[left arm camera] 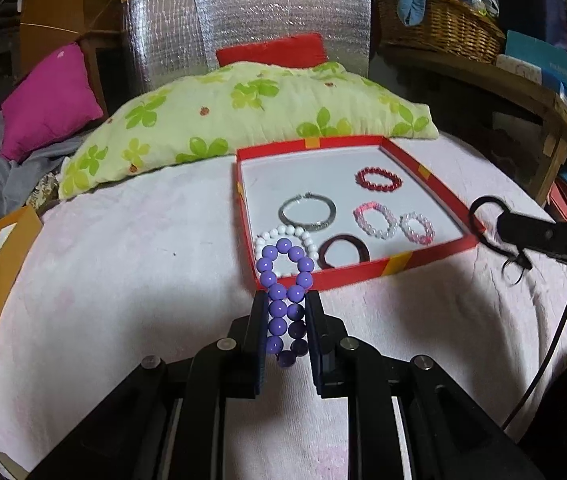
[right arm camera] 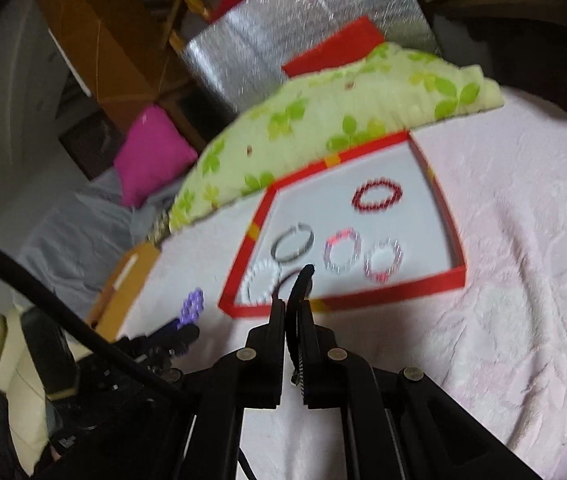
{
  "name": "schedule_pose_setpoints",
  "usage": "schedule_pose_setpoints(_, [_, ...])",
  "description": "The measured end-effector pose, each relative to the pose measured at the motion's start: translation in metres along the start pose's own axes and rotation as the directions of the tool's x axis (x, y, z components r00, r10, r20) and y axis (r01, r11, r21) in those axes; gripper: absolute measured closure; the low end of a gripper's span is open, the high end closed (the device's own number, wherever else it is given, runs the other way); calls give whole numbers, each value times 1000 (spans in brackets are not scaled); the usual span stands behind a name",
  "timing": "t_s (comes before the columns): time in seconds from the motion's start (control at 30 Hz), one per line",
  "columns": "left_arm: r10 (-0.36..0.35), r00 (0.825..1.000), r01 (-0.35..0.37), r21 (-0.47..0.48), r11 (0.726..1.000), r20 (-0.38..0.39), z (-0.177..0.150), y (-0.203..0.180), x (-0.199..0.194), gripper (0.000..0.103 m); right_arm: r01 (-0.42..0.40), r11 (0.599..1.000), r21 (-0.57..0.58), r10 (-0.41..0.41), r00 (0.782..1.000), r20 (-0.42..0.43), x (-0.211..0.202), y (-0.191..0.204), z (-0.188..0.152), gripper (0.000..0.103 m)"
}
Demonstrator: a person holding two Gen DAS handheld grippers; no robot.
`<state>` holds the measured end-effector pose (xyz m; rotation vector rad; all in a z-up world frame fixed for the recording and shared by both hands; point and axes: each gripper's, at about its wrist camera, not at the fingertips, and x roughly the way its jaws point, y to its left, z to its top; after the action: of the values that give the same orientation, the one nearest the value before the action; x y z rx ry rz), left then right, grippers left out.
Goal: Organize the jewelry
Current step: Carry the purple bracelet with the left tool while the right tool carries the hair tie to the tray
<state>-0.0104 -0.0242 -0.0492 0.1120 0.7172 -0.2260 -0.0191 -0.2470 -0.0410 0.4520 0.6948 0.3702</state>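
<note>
Left gripper [left arm camera: 285,300]: jaws narrow, clamped on purple bead bracelet [left arm camera: 285,280], loop squeezed flat between the pads, upper end rising free above the fingertips.

Right gripper [right arm camera: 293,304]: jaws closed tight on thin black ring [left arm camera: 490,220], seen edge-on between the pads, held clear of the bedcover; fine black strands hanging below it.

Red shallow box [left arm camera: 363,276], white-lined: just ahead of the left fingertips, on pink bedcover [left arm camera: 123,280].

Inside box, near edge outward: white bead bracelet [left arm camera: 283,236], directly behind the purple loop; dark maroon bangle [left arm camera: 343,250]; silver bangle [left arm camera: 307,212]; two pink-and-white bead bracelets [left arm camera: 375,220], [left arm camera: 416,227]; red bead bracelet [left arm camera: 378,179], farthest.

Green floral pillow [left arm camera: 243,112]: beyond box.
</note>
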Motion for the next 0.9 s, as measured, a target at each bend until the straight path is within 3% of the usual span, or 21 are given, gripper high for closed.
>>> schedule_pose_setpoints(0.13, [-19,998,19,-4,1000,53,9,0,-11,84,9,1000,8,-9,998,69,-10,0,12,96])
schedule_pose_setpoints(0.4, [-121,984,122,7,993,129,44,2,-24,84,19,1000,11,-20,995,97,-8,-1,51,96])
schedule_pose_setpoints(0.73, [-89,977,89,11,996,195,105,-1,-6,84,34,999,39,-40,987,154,33,-9,121,96])
schedule_pose_setpoints(0.9, [-56,979,54,17,998,198,122,-4,24,84,-4,996,93,-7,993,117,59,-25,127,96])
